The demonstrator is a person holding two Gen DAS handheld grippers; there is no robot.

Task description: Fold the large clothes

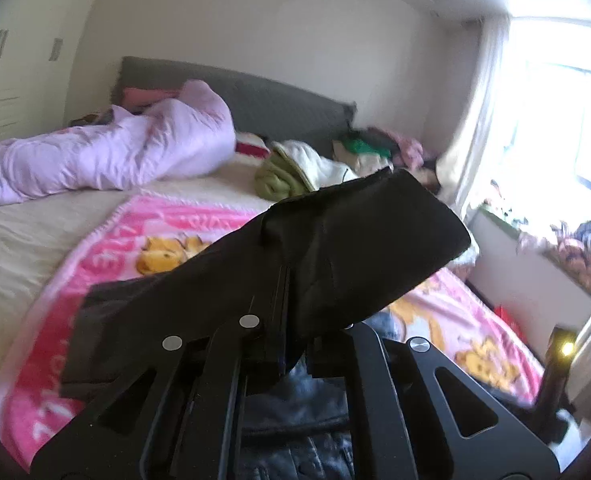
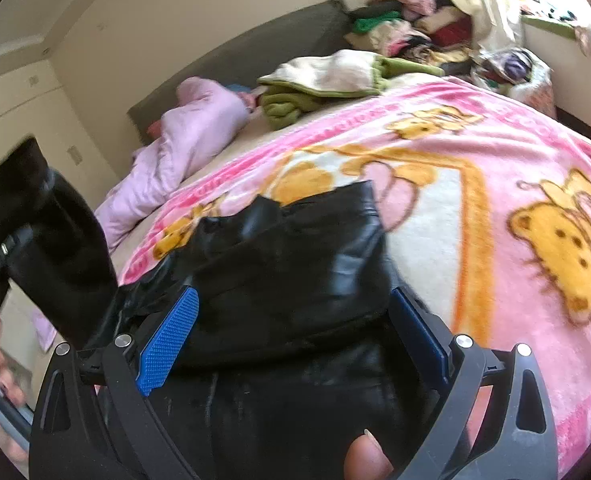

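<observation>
Bedroom setup: a big bed point(image 2: 231, 148) with a pink cartoon-bear blanket point(image 2: 475, 184) spread over it, a rumpled lilac duvet point(image 1: 107, 156) up by the grey headboard point(image 1: 279, 104), and a green and cream blanket point(image 2: 327, 80) near it. A heap of clothes point(image 2: 411, 28) fills the far corner by the window.

The black jacket point(image 2: 287, 264), shiny and leathery, lies on the pink blanket at the near edge. The left gripper point(image 1: 279, 296) has its jaws clamped right down on a sleeve or flap of it, lifted clear into the air. The right gripper point(image 2: 291, 328) has its jaws spread wide, blue pads point(image 2: 171, 332) either side of the jacket body, gripping nothing.

My take: carry that lifted part across the body flat, and use the right one to pin the jacket so it doesn't slide.

Plenty of open blanket ahead and to the right. The lilac duvet crowds the left, and the near edge of the bed is close, so fold inward.
</observation>
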